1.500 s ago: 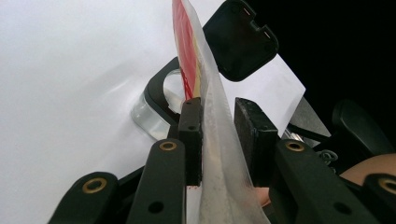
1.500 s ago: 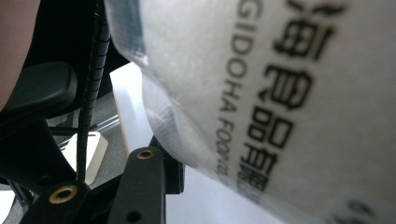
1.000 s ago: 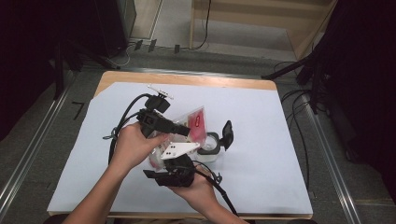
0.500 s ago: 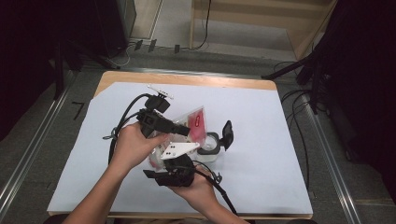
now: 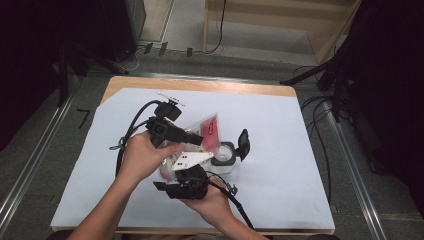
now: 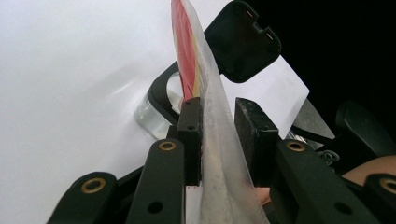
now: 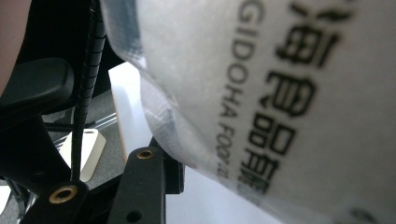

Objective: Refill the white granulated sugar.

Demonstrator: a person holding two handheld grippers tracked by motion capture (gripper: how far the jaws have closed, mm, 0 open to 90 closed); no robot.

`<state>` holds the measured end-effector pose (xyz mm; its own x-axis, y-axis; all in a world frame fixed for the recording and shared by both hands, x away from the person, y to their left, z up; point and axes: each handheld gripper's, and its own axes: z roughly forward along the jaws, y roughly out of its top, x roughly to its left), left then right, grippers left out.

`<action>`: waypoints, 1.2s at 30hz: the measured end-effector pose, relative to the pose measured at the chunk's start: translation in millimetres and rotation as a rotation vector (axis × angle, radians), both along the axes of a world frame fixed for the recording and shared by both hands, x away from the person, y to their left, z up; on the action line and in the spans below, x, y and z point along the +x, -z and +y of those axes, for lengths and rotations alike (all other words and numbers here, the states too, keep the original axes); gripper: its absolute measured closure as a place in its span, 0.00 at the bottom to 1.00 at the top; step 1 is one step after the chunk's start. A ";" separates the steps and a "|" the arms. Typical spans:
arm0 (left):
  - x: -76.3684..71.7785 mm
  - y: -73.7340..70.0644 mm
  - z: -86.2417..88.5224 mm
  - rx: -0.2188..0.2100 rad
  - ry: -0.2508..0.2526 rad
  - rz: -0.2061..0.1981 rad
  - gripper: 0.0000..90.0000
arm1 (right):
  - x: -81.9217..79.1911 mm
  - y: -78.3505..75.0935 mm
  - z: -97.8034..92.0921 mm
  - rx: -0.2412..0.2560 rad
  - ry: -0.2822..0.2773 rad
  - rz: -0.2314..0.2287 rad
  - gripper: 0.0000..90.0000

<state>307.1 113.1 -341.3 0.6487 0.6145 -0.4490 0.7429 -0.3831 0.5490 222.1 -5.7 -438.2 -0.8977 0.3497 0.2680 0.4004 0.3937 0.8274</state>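
A clear plastic packet with a red label hangs edge-on above the table. My left gripper comes in from the left, and in the left gripper view its jaws are shut on the packet. My right gripper sits below, near the front edge, under its grey plate. In the right gripper view the packet with black print hides one jaw, so I cannot judge the grip. A clear jar with an open black lid stands just right of the packet.
A white sheet covers the wooden table. Both gripper cables trail over the sheet near the hands. Metal rails run along both sides, and cables lie on the floor at the right.
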 end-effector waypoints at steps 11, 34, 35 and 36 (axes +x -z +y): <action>-1.0 0.0 2.4 -0.004 -0.015 -0.010 0.81 | 2.2 1.0 1.2 0.000 -0.013 -0.015 0.70; 0.7 1.2 3.0 -0.003 -0.018 -0.014 0.80 | 5.1 2.5 1.8 0.000 -0.004 -0.003 0.70; 0.8 1.1 3.1 -0.005 -0.018 -0.012 0.80 | 5.1 2.3 1.9 0.001 -0.005 0.000 0.70; 0.8 1.4 3.1 -0.008 -0.020 -0.011 0.80 | 5.3 2.2 1.9 0.001 -0.004 0.000 0.70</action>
